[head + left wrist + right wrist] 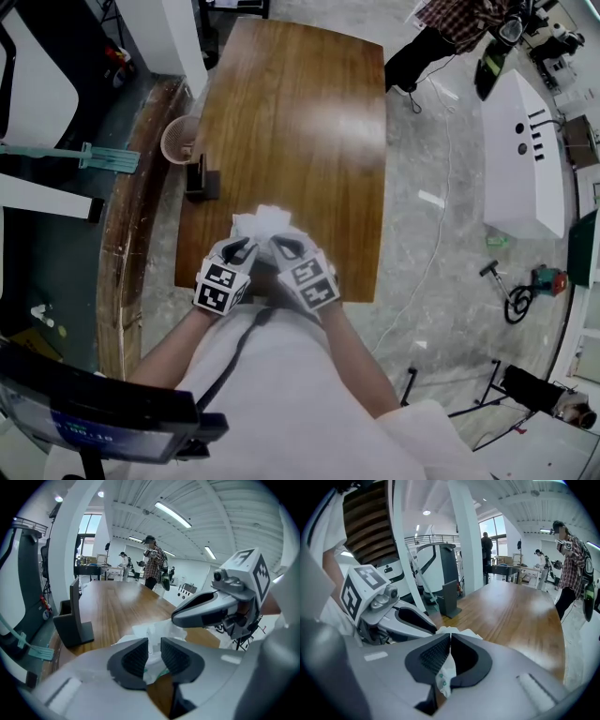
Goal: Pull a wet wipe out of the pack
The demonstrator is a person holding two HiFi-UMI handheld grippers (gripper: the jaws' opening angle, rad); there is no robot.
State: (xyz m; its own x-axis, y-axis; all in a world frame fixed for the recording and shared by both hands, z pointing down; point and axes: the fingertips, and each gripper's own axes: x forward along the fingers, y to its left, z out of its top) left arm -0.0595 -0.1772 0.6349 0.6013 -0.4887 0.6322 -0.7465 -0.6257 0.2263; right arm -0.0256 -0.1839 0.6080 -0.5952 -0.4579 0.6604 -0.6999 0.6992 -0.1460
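Note:
A soft white wet wipe pack [262,223] with green print is held just above the near edge of the wooden table [300,122]. My left gripper [242,247] has the pack [151,631] between its pads, which press on it with a small gap. My right gripper [280,244] is beside it, fingertips almost touching the left's. In the right gripper view its jaws [450,649] are shut on a thin white sheet with green dots [446,676]; I cannot tell whether that is a wipe or the pack's flap. Crumpled white material [452,631] sticks out beyond them.
A black stand [200,178] sits at the table's left edge, with a round basket [180,139] on the floor beside it. A person in a plaid shirt [455,23] stands past the far right corner. A white cabinet [520,155] is on the right.

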